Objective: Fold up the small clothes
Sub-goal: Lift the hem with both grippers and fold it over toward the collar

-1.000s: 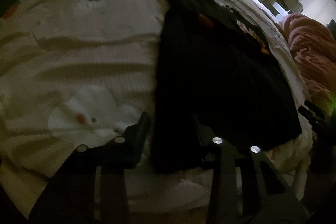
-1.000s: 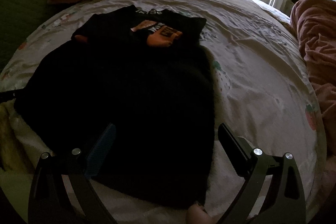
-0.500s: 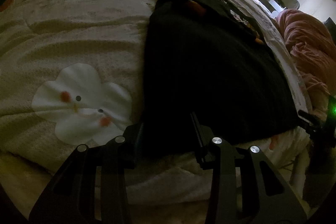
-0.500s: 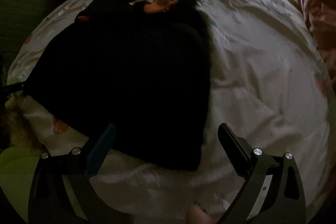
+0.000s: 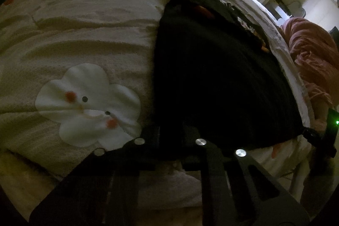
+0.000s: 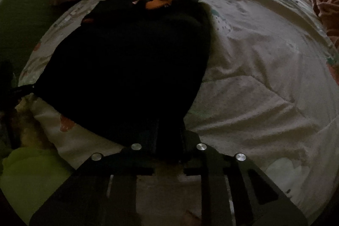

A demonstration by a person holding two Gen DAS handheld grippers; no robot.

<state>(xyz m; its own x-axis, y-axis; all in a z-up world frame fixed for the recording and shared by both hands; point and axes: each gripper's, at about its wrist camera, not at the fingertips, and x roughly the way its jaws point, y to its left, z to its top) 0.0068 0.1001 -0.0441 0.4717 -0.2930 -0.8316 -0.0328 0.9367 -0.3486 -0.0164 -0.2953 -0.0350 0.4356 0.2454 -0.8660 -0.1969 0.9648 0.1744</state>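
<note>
**Black knit, both near corners pinched**

Soft, light and floppy, the black garment (image 5: 211, 69) should sag and slide unless I take it by the hem corners, as I judge it. It lies flat on the cream bedspread (image 5: 89, 39), its orange print at the far end. My left gripper (image 5: 170, 135) is clenched on the hem corner beside the white cloud patch (image 5: 89, 103); my right gripper (image 6: 168, 137) is clenched on the opposite near corner.
</note>
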